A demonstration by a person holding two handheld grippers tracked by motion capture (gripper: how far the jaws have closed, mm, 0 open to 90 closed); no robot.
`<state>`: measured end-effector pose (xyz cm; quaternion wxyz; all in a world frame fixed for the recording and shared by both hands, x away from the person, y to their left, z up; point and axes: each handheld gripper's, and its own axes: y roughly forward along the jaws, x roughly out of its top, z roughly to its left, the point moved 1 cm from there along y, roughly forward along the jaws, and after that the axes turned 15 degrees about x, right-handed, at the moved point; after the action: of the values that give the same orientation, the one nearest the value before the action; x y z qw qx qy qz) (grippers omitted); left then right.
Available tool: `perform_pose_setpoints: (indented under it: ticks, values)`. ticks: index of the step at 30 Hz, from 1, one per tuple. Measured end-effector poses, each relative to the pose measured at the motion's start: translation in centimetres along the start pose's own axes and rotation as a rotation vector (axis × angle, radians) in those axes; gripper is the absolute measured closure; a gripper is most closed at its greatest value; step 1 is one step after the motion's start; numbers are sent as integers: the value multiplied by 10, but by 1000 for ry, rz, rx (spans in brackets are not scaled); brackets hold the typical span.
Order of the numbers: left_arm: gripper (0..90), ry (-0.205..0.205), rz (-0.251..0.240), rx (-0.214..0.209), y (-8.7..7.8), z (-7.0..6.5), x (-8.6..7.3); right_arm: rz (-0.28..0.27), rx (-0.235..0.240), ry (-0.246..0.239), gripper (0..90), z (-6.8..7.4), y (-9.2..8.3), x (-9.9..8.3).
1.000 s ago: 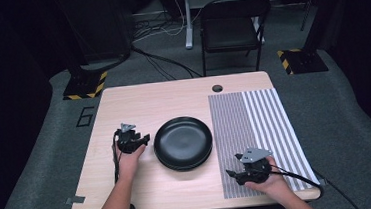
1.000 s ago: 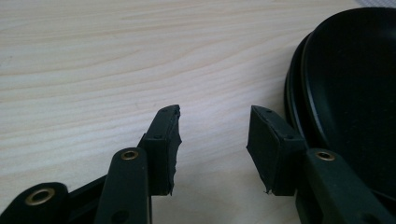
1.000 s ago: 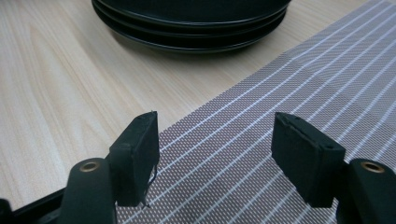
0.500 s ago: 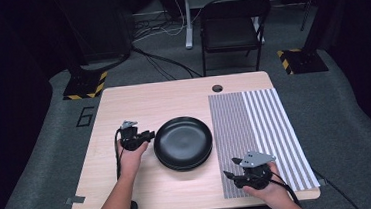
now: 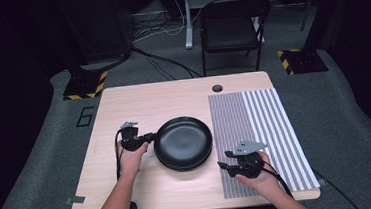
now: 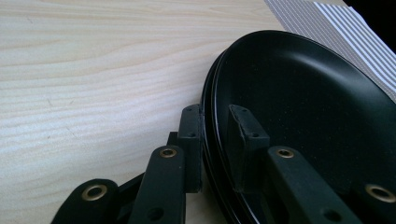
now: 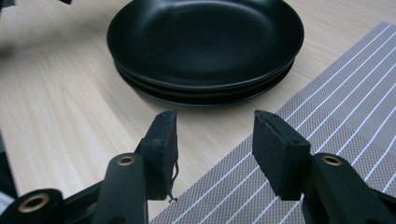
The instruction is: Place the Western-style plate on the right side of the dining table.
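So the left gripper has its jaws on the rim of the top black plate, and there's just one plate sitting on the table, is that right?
Not quite. The left gripper does have its jaws on either side of the top black plate's rim, but there is a stack of black plates, not one: the right gripper view shows several rims layered one on another on the wooden table.

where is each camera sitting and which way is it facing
High view: above the person's side of the table, looking forward and down; both forearms, left gripper, right gripper.
Left gripper view: on that gripper, its jaws closing on the top plate's rim.
Right gripper view: jaws empty, facing the stack.
All share the plates and striped mat.
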<state>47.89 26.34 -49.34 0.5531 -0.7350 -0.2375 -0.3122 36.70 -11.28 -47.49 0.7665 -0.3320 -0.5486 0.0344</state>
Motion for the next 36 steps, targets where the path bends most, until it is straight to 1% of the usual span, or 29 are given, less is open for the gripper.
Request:
perform_pose_setpoints:
  ticks: [3, 4, 6, 7, 8, 9, 11, 14, 15, 16, 17, 18, 22, 25, 30, 32, 33, 34, 36]
  values:
    - [767, 5, 6, -2, -1, -1, -1, -1, -8, -4, 499, -3, 4, 3]
    - [770, 16, 13, 1, -3, -3, -2, -4, -18, -1, 485, -7, 7, 6]
    - [771, 36, 17, 10, -5, -4, -2, -3, -27, -2, 485, -10, 10, 9]
    - [775, 46, 20, 5, -6, -6, -3, -4, -29, -3, 488, -12, 12, 10]
    - [781, 46, 20, 5, -6, -6, -3, -4, -29, -3, 488, -12, 12, 10]
    - [780, 54, 22, 13, -7, -8, -4, -6, -29, 0, 488, -15, 15, 14]
    - [792, 55, 32, 19, -9, -8, -6, -13, -37, -2, 496, -17, 17, 17]
    - [810, 48, 37, 15, -11, -7, -6, -16, -53, -1, 494, -21, 21, 22]
    - [811, 47, 40, 15, -12, -7, -6, -17, -51, 2, 496, -23, 23, 24]
    - [813, 50, 40, 18, -12, -7, -6, -18, -50, 6, 499, -24, 25, 25]
    - [812, 60, 50, 20, -12, -8, -5, -17, -50, 7, 501, -26, 26, 27]
    - [810, 63, 52, 22, -11, -8, -5, -18, -51, 14, 502, -28, 28, 29]
    - [808, 53, 65, 12, -11, -7, -5, -21, -52, 45, 510, -37, 36, 35]
    - [810, 37, 64, 6, -11, -6, -6, -18, -66, 71, 514, -43, 41, 39]
    - [811, 30, 63, -6, -10, -6, -6, -15, -94, 124, 514, -54, 48, 42]
    - [810, 34, 63, -6, -11, -6, -6, -12, -104, 144, 514, -58, 51, 43]
    - [811, 34, 63, -6, -11, -6, -6, -12, -104, 144, 514, -58, 51, 43]
    - [811, 40, 65, -3, -11, -6, -5, -6, -108, 171, 514, -60, 54, 44]
    - [815, 47, 63, 0, -12, -7, -4, 1, -119, 177, 516, -62, 56, 45]
